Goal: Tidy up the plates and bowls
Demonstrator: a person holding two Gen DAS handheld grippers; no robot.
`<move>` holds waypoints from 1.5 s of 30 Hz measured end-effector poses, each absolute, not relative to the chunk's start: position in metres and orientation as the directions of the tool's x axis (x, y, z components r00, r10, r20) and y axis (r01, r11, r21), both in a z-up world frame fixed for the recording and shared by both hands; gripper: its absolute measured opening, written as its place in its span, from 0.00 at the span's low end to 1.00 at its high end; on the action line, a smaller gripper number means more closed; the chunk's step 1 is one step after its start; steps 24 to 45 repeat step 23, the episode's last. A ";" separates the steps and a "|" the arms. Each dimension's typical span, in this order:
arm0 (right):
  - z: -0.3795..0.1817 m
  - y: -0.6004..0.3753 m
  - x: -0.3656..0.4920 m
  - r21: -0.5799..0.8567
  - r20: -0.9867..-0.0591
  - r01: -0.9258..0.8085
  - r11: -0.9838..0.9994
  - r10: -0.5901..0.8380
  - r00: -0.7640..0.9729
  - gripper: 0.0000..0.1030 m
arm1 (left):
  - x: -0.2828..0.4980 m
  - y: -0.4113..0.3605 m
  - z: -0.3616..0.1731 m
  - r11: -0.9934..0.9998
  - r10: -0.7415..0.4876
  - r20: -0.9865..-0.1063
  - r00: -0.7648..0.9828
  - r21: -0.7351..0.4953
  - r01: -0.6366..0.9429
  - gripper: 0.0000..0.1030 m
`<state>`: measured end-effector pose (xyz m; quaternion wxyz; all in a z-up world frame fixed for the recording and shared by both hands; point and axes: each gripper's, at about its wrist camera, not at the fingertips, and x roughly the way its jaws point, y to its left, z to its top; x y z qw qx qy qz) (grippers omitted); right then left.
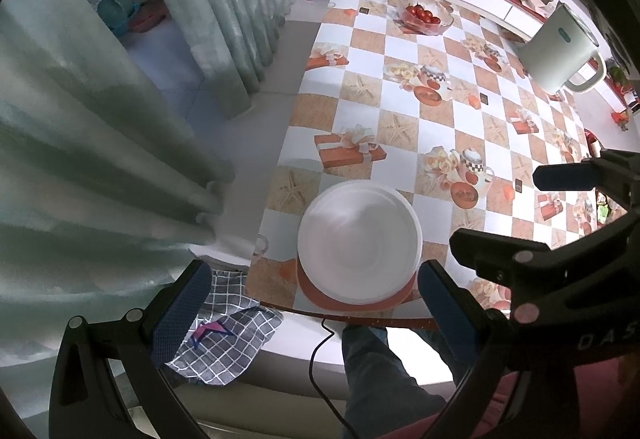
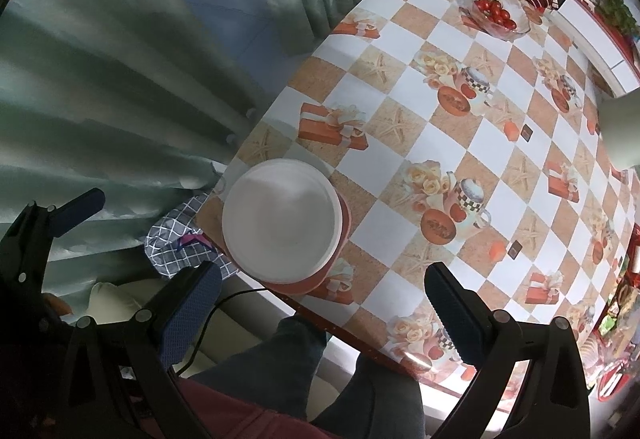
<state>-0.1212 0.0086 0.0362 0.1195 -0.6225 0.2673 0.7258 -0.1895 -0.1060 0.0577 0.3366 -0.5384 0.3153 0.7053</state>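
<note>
A white bowl [image 1: 359, 241] sits on an orange-brown plate [image 1: 316, 297] at the near left corner of the checkered table [image 1: 432, 119]. The stack also shows in the right wrist view, bowl [image 2: 280, 231] on plate [image 2: 346, 215]. My left gripper [image 1: 308, 315] is open and empty, held above the table's near edge just before the stack. My right gripper [image 2: 320, 315] is open and empty, above the near edge to the right of the stack. The right gripper also shows in the left wrist view [image 1: 560, 207].
A glass bowl of tomatoes [image 1: 424, 14] stands at the table's far end. A white kettle-like jug [image 1: 560, 51] stands at the right. Green curtains [image 1: 120, 119] hang left. A checked cloth [image 1: 224, 339] lies below the corner. My legs [image 1: 372, 367] are under the edge.
</note>
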 end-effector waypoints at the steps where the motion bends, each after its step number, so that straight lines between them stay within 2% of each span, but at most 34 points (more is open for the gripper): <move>1: 0.036 0.008 -0.121 0.241 -0.967 -0.504 -0.829 -0.162 -0.197 0.99 | -0.190 -0.106 0.058 -0.575 0.133 -0.972 -0.192 0.083 -0.814 1.00; 18: 0.027 0.009 -0.117 0.269 -0.961 -0.479 -0.836 -0.202 -0.187 0.99 | -0.181 -0.100 0.050 -0.574 0.074 -0.979 -0.189 0.113 -0.811 1.00; 23: 0.026 0.013 -0.114 0.292 -0.954 -0.487 -0.823 -0.217 -0.204 0.99 | -0.180 -0.100 0.055 -0.572 0.131 -0.971 -0.202 0.092 -0.815 1.00; 45: 0.026 0.013 -0.114 0.292 -0.954 -0.487 -0.823 -0.217 -0.204 0.99 | -0.180 -0.100 0.055 -0.572 0.131 -0.971 -0.202 0.092 -0.815 1.00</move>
